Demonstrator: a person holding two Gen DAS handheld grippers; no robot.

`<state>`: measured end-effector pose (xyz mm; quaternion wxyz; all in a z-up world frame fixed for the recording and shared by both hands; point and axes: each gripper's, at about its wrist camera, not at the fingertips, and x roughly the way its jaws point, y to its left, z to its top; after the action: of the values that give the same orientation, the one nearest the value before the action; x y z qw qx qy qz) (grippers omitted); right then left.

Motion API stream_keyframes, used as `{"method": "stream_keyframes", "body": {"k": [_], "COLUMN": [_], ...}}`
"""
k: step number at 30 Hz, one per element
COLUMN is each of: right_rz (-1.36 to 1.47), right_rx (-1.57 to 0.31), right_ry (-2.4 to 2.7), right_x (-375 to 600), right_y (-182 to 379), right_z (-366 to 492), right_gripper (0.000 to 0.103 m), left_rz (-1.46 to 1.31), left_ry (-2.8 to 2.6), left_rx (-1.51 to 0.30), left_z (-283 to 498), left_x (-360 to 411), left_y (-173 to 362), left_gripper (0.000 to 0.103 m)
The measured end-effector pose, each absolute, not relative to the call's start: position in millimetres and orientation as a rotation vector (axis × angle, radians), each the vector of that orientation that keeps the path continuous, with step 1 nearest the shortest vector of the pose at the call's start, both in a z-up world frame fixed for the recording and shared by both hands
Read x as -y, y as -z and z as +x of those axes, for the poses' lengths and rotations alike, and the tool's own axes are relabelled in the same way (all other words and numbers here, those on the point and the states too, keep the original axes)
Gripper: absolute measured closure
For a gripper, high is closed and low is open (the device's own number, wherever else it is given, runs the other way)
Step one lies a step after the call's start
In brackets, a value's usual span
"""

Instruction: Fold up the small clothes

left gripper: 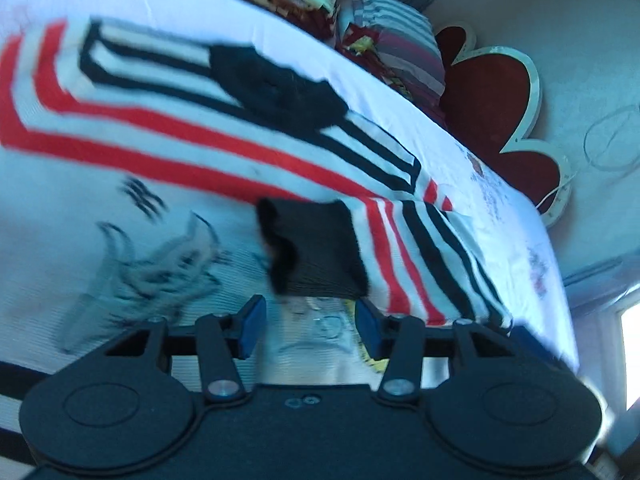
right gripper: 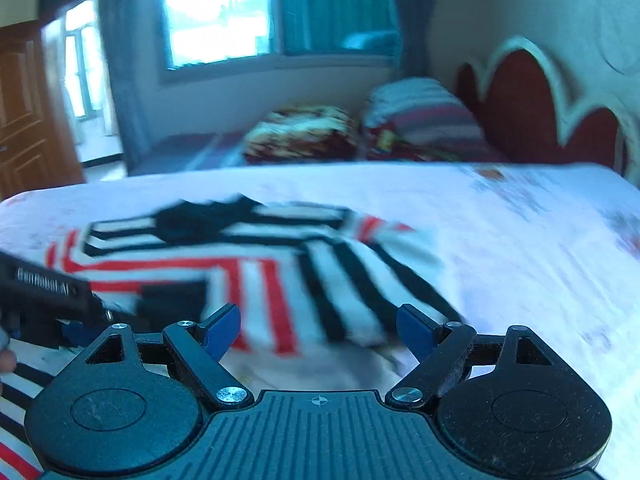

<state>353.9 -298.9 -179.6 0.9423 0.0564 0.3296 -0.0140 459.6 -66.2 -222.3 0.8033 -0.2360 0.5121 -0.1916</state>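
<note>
A small striped sweater (left gripper: 224, 136) in white, red and black lies spread on the bed (right gripper: 520, 240), which carries a pale printed sheet. One sleeve is folded across the body, and its black ribbed cuff (left gripper: 312, 252) sits just ahead of the left gripper (left gripper: 310, 330), whose blue-padded jaws stand apart with nothing between them. The right gripper (right gripper: 320, 334) is spread wider still, hovering over the sweater's striped hem side and holding nothing.

Beyond the sweater, toward the headboard (right gripper: 536, 116) (red, with a scalloped white border), lie a striped pillow (right gripper: 420, 116) and a red-and-cream patterned cushion (right gripper: 300, 132), both well apart from the sweater. Behind them are a window (right gripper: 216, 12) with teal curtains and, further off, a brown wooden door (right gripper: 28, 112).

In the right wrist view the left gripper's body enters beside the sweater and bears pale lettering; motion blur makes it hard to read, possibly "GenRobot.AI". A grey animal-like print (left gripper: 160, 264) shows on the sweater near the cuff, though blur hides its details.

The sheet on the headboard side of the sweater is bare up to the bed's edge.
</note>
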Motion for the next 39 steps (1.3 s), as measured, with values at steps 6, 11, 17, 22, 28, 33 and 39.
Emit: {"method": "stream_keyframes", "body": {"k": [6, 11, 17, 22, 28, 33, 39], "right_rz": [0.178, 0.24, 0.247, 0.23, 0.242, 0.243, 0.281], "right_rx": [-0.738, -0.767, -0.777, -0.778, -0.792, -0.797, -0.815], "right_ry": [0.117, 0.139, 0.153, 0.14, 0.127, 0.153, 0.173], "right_x": [333.3, 353.7, 354.8, 349.4, 344.2, 352.5, 360.4], "right_y": [199.8, 209.9, 213.8, 218.6, 226.7, 229.4, 230.3], "right_z": [339.5, 338.8, 354.0, 370.2, 389.0, 391.0, 387.0], "right_gripper": [0.018, 0.018, 0.019, 0.019, 0.07, 0.08, 0.08], "left_rz": [-0.539, -0.569, -0.565, -0.569, -0.495, -0.465, -0.395], "left_ry": [0.377, 0.344, 0.339, 0.307, 0.238, 0.195, 0.175], "left_rx": [-1.045, -1.019, -0.89, -0.781, -0.772, -0.827, -0.88], "left_z": [469.4, 474.4, 467.5, 464.5, 466.0, 467.7, 461.6], "left_x": [79.0, 76.7, 69.2, 43.3, 11.4, 5.1, 5.5], "left_y": [236.6, 240.7, 218.8, 187.9, 184.1, 202.1, 215.8], "left_gripper": [0.071, 0.09, 0.095, 0.095, 0.095, 0.095, 0.089]}}
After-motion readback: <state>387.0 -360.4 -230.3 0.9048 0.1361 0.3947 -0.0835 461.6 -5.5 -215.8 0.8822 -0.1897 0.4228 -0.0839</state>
